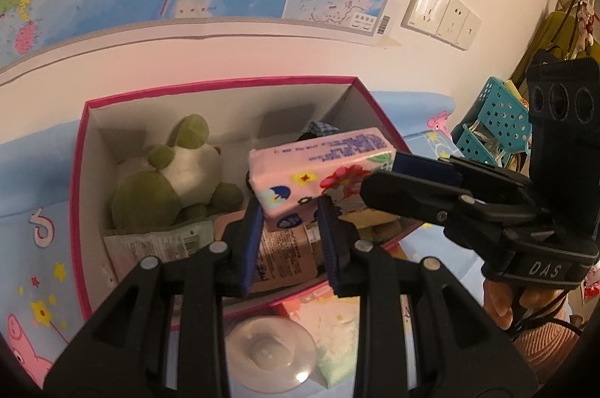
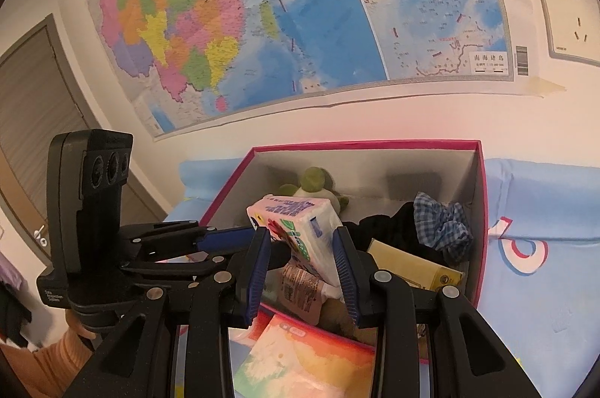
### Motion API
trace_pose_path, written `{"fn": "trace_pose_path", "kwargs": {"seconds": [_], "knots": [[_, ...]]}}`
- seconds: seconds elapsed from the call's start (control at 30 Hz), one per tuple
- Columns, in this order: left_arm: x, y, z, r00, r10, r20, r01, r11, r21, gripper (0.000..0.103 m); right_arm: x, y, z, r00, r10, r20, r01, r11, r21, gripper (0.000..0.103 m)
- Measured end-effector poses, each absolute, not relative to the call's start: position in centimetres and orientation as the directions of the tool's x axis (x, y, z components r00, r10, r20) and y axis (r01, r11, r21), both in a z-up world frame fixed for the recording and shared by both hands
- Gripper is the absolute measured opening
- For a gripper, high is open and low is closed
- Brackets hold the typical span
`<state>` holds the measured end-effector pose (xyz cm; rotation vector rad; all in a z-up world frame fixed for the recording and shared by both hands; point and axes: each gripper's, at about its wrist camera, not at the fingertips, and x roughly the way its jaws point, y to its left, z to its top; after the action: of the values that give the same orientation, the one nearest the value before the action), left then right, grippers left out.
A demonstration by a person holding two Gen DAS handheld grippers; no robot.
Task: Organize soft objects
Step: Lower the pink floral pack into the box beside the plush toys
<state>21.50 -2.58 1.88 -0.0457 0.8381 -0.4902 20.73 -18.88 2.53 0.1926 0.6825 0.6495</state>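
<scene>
A pink flowered tissue pack (image 1: 318,173) hangs tilted over the open pink-rimmed box (image 1: 77,195). My left gripper (image 1: 290,210) is shut on its lower corner. My right gripper (image 1: 378,173) reaches in from the right and pinches the pack's other end. In the right wrist view the tissue pack (image 2: 296,225) fills the gap between the blue pads of my right gripper (image 2: 302,240), while my left gripper (image 2: 262,242) comes in from the left. Inside the box (image 2: 483,210) lie a green plush toy (image 1: 176,173), a blue checked scrunchie (image 2: 442,225) and black cloth (image 2: 390,229).
Flat packets (image 1: 285,255) and a yellow pack (image 2: 412,266) cover the box floor. Another tissue pack (image 2: 300,360) and a translucent round lid (image 1: 270,353) sit in front of the box. A teal basket (image 1: 495,120) stands at the right, and the wall with a map rises close behind.
</scene>
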Motion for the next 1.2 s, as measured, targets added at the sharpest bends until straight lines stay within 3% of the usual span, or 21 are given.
{"fn": "trace_pose_path", "kwargs": {"seconds": [1.2], "knots": [[23.8, -3.1, 1.5, 0.558, -0.360, -0.748, 0.359, 0.917, -0.173, 0.031, 22.8, -18.4, 1.8, 0.590, 0.603, -0.536, -0.465, 0.797, 0.385, 0.036]]}}
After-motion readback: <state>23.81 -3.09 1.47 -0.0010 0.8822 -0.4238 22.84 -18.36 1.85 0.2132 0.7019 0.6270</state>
